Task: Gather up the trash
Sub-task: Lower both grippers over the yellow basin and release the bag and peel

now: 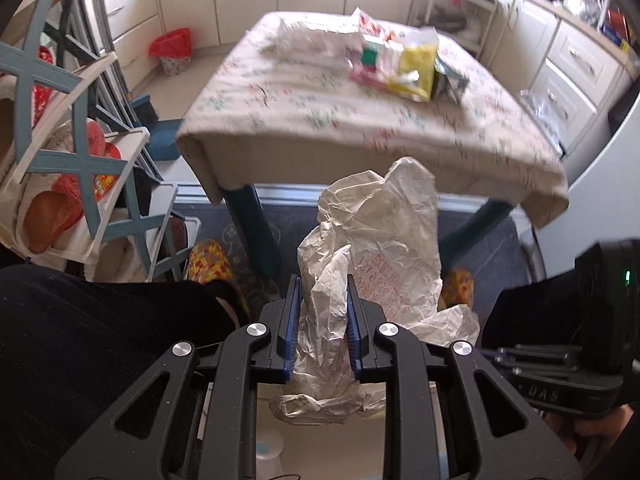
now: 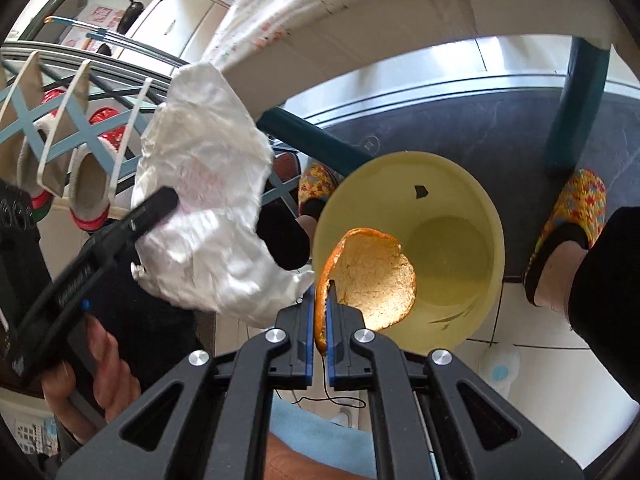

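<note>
Kitchen floor below: left claw [image 1: 322, 312] pinches crumpled paper [image 1: 376, 236]; right claw [image 2: 320, 316] clamps orange peel [image 2: 372, 276].

the round pale-yellow plastic bin [image 2: 472, 208] stood mouth-open with room inside, its near rim crossed by the curled orange peel [image 2: 372, 276]. the crumpled white paper wrapper [image 2: 200, 200] crowded its left side. teal table legs [image 2: 576, 108] and the cloth-draped table edge [image 2: 360, 36] hemmed it from behind and above.
</note>
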{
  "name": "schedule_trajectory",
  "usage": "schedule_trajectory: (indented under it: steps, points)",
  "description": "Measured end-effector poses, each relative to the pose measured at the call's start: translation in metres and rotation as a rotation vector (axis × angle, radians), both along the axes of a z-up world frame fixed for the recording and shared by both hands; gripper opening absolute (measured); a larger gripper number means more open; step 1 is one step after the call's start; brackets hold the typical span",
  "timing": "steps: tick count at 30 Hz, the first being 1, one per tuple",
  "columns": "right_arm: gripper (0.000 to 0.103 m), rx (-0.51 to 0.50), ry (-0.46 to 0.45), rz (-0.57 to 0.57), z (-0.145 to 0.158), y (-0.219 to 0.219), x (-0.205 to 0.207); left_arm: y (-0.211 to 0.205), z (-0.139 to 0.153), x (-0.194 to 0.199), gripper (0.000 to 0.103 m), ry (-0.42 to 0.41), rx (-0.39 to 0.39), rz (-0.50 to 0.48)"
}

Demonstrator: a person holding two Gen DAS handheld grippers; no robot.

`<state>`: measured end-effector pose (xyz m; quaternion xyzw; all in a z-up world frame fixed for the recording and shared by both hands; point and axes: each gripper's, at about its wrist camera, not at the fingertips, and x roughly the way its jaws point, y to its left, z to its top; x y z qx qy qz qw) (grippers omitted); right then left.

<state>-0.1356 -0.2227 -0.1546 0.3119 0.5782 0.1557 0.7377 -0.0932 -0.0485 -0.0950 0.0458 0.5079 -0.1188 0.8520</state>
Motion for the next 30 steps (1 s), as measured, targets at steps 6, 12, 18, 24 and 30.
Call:
schedule_trajectory:
  steps: [6,12,18,24,30]
  points:
    - [0.024,-0.011,0.048,-0.036,-0.011,-0.002,0.001,-0.012,-0.018,-0.007,0.019,0.051,0.061,-0.042]
    - [0.047,-0.022,0.073,-0.095,-0.014,-0.011,-0.003,-0.02,-0.03,-0.009,0.031,0.101,0.1,-0.062]
    - [0.052,-0.034,0.062,-0.134,-0.011,-0.015,-0.006,-0.023,-0.034,-0.01,0.048,0.111,0.122,-0.081]
    - [0.058,-0.062,0.06,-0.184,-0.008,-0.021,-0.009,-0.029,-0.039,-0.012,0.058,0.128,0.154,-0.105]
    - [0.058,-0.063,0.05,-0.189,-0.006,-0.02,-0.008,-0.03,-0.034,-0.013,0.065,0.103,0.151,-0.104]
